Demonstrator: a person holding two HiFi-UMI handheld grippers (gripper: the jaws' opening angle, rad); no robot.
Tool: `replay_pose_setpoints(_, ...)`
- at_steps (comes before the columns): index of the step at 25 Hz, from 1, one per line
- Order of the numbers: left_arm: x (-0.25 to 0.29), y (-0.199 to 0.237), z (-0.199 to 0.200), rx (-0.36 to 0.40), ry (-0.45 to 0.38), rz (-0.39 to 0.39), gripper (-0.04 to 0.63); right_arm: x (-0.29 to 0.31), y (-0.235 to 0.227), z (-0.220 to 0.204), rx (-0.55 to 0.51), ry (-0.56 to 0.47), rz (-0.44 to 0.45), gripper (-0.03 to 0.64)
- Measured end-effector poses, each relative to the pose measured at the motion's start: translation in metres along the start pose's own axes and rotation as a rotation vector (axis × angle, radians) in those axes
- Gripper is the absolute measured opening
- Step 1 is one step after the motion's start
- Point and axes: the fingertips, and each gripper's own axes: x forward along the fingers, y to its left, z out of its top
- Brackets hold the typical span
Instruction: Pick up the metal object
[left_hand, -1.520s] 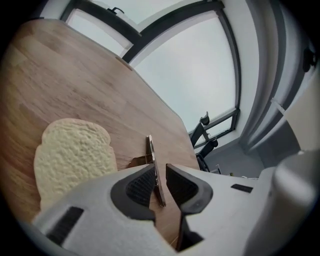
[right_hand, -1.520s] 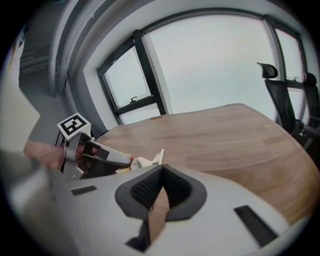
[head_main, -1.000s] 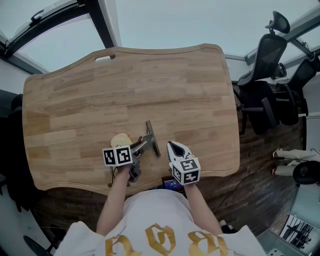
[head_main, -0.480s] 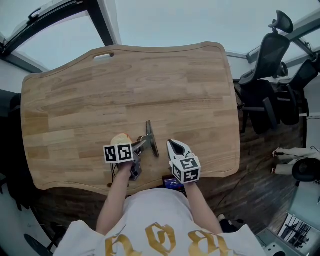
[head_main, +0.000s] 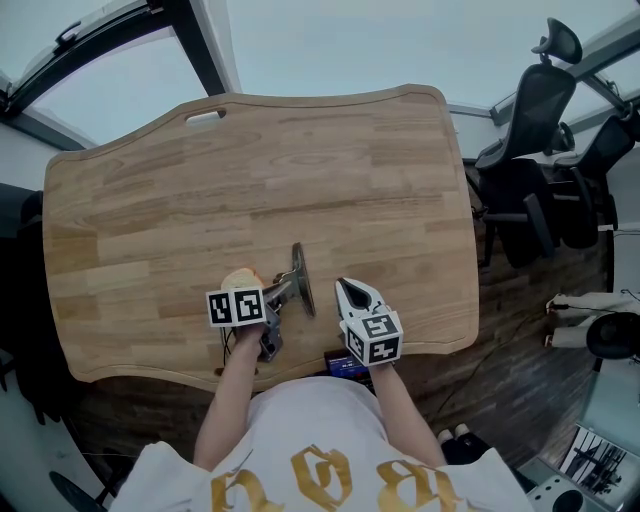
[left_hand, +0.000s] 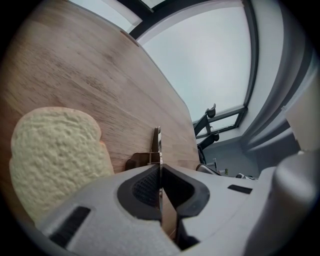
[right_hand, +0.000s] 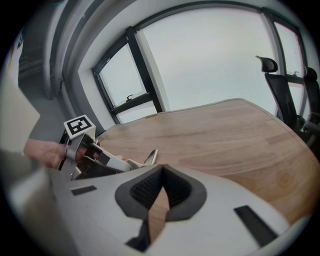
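While the worktop (head_main: 300, 150) lies open toward its far edge, the left gripper (head_main: 281, 292) has just closed its jaws on the metal object (head_main: 298, 268) by the near edge, with a bread slice (head_main: 240, 279) just beside it and the right gripper (head_main: 345, 288), jaws together, nearby.

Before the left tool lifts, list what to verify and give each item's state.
1. Left tool clamped on the metal object: ok. Its jaws have just closed, with the thin metal edge between the pads.
2. Bread slice outside those jaws: ok. It lies to their left on the table.
3. Bread free of the metal object: cannot tell. The tool hides where they might meet.
4. Right tool out of the way: ok. It is shut, empty and apart from the object.
5. Space above the object free: ok.
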Motion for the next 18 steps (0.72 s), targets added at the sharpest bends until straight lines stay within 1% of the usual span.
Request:
replay_pose_setpoints(6,-0.005,-0.002,0.000,0.009,-0.010,0.002,0.020,-0.007,0.002,0.003,-0.008,-0.013,-0.005,0.011)
replay_pose_setpoints(11,-0.007,-0.007,0.000,0.032,-0.023,-0.007,0.020,-0.013,0.002,0.005,-0.011,-0.030,-0.013,0.011)
replay_pose_setpoints(18,-0.014,-0.017,0.000,0.042,-0.042,-0.028,0.020,-0.021,0.006,0.010,-0.020,-0.056,-0.017,0.011)
